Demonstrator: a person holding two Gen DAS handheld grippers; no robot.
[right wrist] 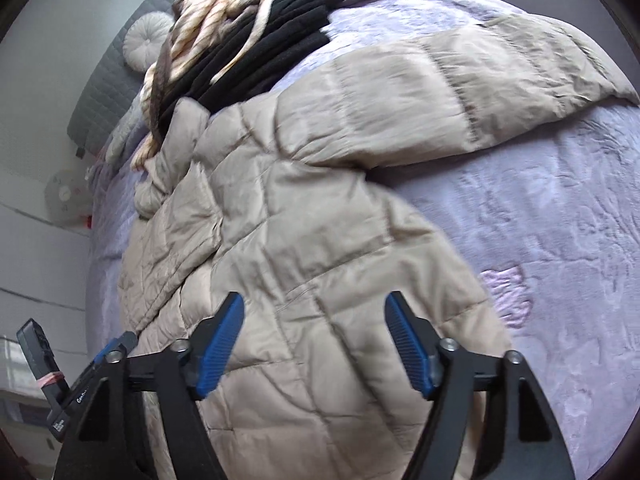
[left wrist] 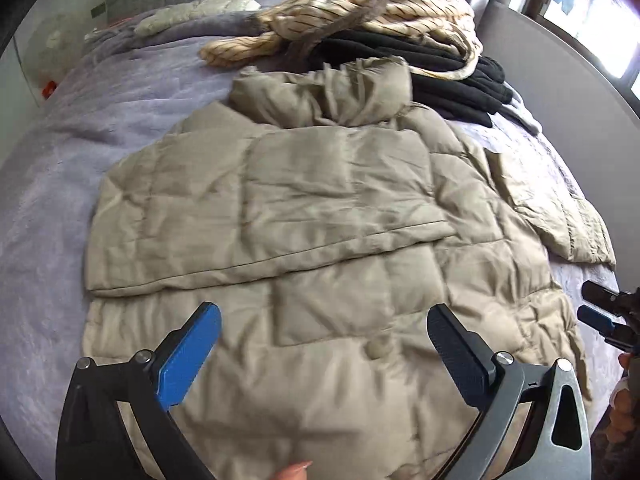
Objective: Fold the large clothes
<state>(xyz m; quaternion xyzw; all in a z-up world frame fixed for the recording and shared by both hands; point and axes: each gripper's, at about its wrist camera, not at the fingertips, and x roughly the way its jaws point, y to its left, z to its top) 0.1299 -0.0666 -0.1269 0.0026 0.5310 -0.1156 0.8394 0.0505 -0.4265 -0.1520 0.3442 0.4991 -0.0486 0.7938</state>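
The left gripper (left wrist: 324,344) has black and grey metal linkage arms with triangular cut-outs and round silver screws at the joints; one finger pad is smooth blue, the other black and ribbed. The right gripper (right wrist: 314,344) has black arms, silver screws and two ribbed blue pads. A bare fingertip (left wrist: 294,471) with a pale pink nail shows at the bottom edge.

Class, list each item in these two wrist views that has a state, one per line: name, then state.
puffer jacket: spread flat on the bed, one sleeve folded across the body, the other sleeve still out to the side
left gripper: open, holding nothing, over the jacket hem
right gripper: open, holding nothing, over the jacket
black garment: folded, lying beyond the collar
striped garment: crumpled, on top of the black one
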